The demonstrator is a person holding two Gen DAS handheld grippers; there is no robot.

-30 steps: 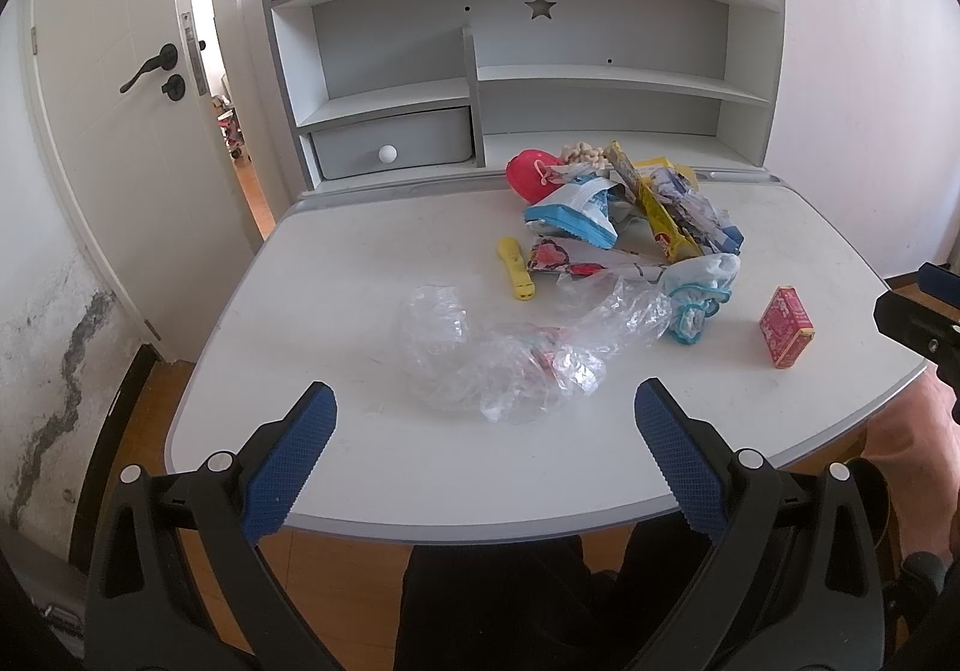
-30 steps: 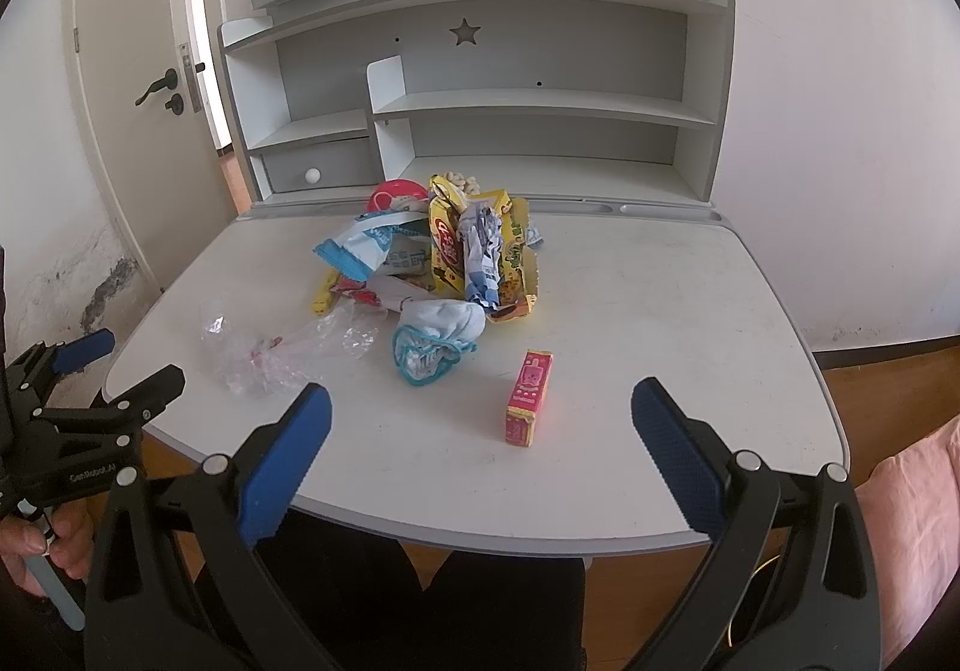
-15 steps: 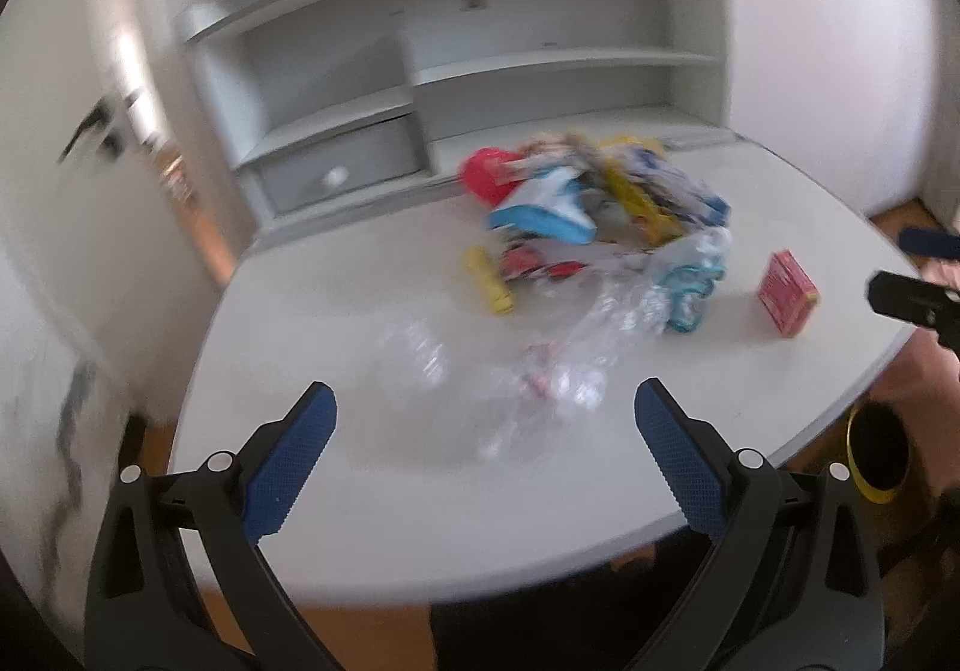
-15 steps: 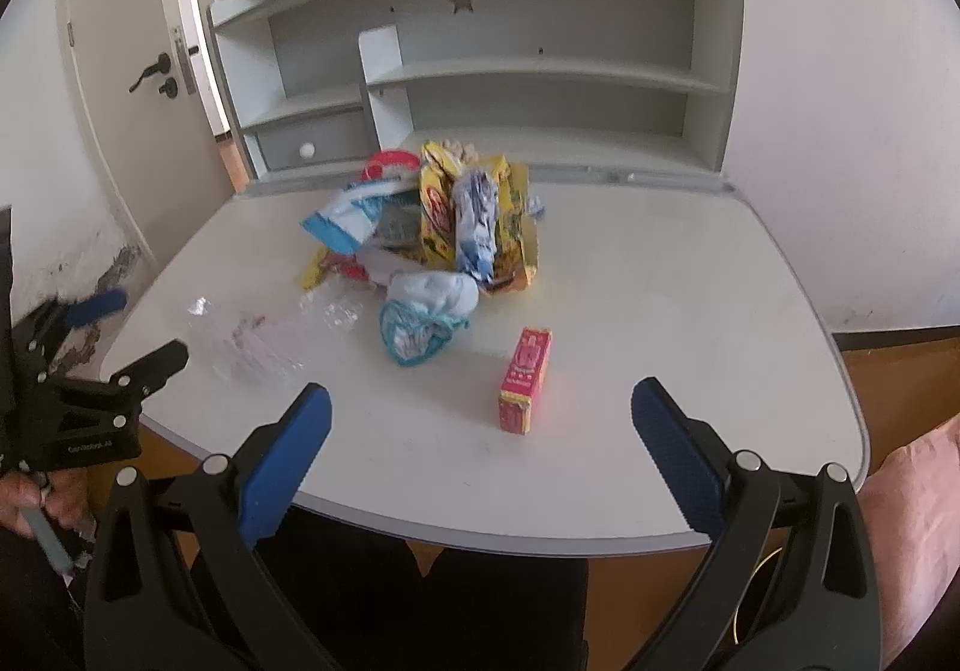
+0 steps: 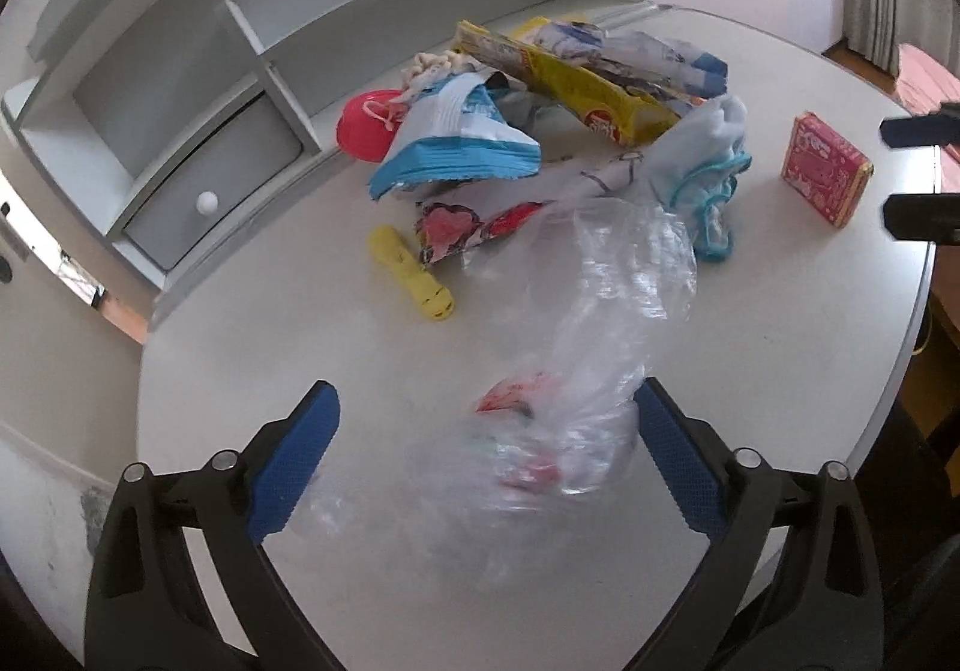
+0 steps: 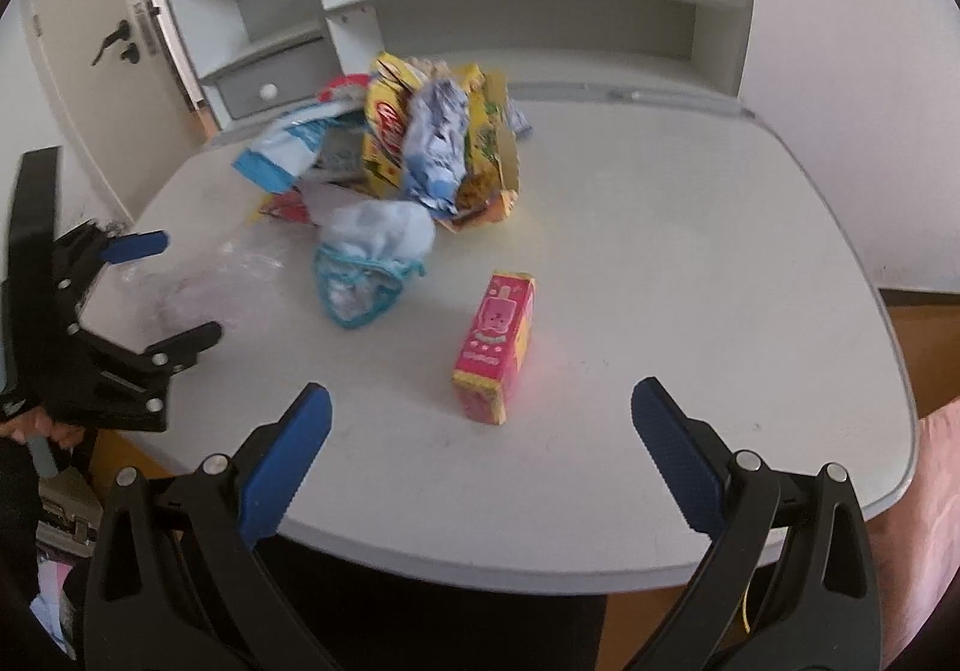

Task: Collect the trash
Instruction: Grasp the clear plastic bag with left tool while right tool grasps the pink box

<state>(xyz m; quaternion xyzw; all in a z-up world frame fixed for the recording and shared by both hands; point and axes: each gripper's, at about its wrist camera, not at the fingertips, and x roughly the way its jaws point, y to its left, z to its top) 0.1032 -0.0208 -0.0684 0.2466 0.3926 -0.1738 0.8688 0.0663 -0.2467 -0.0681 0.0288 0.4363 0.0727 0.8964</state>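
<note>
The clear plastic bag [image 5: 600, 347] lies crumpled on the near left part of the white table [image 5: 780, 323], with red scraps showing through it. The left claw [image 5: 483, 452] hangs just over its near end, both blue fingers spread wide with nothing between them gripped; the bag's lower folds sit right between the tips. From the right wrist view the same bag [image 6: 180, 281] is only a pale blur at 9 o'clock, half hidden behind the left claw [image 6: 174, 287].

The right claw [image 6: 480, 449] is also wide open and empty, poised above the table's near edge with the pink box [image 6: 495, 347] lying flat just ahead of it at 12 o'clock. In the left view that pink box [image 5: 827, 176] sits out at 2 o'clock, well apart from the bag, with the right claw's dark tips poking in beside it.

Beyond the bag is the heap: a light blue cloth [image 5: 708, 173] touching the bag's far end, a blue-and-white wrapper [image 5: 456, 143], yellow snack packets [image 5: 576, 83], a red round thing [image 5: 363, 125] (only partly visible) and a yellow tube [image 5: 414, 275] lying alone at 11 o'clock. The right view shows the yellow packets [image 6: 390, 131] standing up. A grey shelf unit [image 6: 510, 5] with a small drawer [image 5: 210, 185] backs the table.
</note>
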